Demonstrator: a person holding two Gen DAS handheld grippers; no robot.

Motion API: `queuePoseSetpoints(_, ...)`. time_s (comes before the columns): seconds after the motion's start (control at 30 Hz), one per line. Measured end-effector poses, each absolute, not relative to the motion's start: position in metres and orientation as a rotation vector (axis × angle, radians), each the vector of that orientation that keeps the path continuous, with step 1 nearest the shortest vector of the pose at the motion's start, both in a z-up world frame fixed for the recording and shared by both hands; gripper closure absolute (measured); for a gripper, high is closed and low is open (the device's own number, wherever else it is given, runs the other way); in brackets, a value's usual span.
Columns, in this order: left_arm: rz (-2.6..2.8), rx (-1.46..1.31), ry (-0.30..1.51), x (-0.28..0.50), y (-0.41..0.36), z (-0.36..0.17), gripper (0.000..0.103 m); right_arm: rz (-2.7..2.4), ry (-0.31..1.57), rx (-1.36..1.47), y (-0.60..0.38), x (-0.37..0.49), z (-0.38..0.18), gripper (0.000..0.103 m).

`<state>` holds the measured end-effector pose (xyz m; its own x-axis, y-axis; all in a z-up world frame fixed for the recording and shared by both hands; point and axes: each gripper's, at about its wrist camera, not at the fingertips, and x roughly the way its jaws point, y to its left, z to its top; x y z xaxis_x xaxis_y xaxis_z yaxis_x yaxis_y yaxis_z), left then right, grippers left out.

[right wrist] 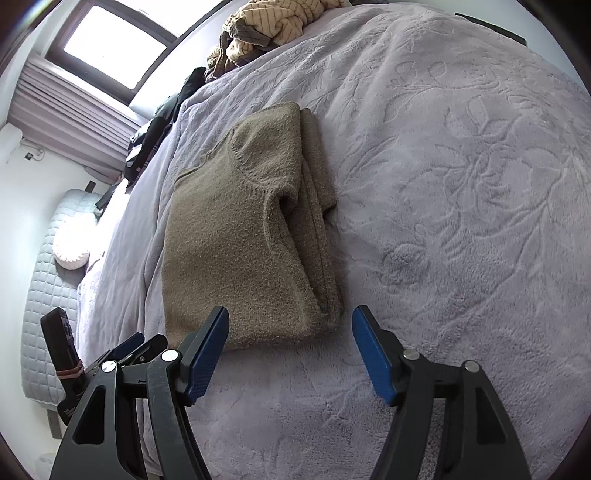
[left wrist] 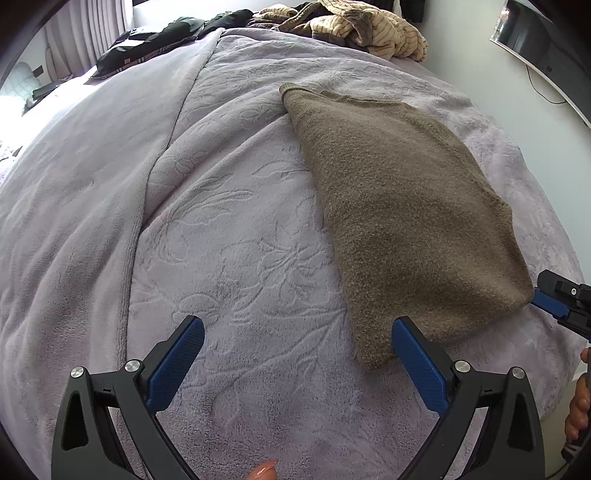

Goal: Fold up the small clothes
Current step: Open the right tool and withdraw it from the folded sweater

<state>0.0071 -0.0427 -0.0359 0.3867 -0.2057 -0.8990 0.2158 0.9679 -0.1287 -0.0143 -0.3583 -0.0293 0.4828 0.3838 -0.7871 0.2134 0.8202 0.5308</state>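
A brown knit sweater (left wrist: 402, 206) lies folded lengthwise on the lilac bedspread (left wrist: 240, 240). In the right wrist view the sweater (right wrist: 240, 236) shows its neckline and a sleeve folded along its right side. My left gripper (left wrist: 297, 338) is open and empty, just short of the sweater's near left corner. My right gripper (right wrist: 290, 326) is open and empty, hovering at the sweater's near edge. The right gripper's tip also shows in the left wrist view (left wrist: 554, 301), beside the sweater's right corner. The left gripper shows at the lower left of the right wrist view (right wrist: 133, 347).
A pile of beige striped and dark clothes (left wrist: 354, 26) lies at the far end of the bed. Black garments (left wrist: 155, 44) lie at the far left. A monitor (left wrist: 546, 48) hangs on the right wall. A grey padded headboard (right wrist: 48, 295) and a window (right wrist: 110, 48) are at left.
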Motion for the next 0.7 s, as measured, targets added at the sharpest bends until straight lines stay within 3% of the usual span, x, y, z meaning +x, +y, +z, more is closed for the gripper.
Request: queuePoseSetpoints(0.7,-0.287,-0.006,1.178,0.0166,-0.0463,-0.0394,0.001,0.106,1.081,0.645,-0.3682,-0.0074,-0.0310,0.030)
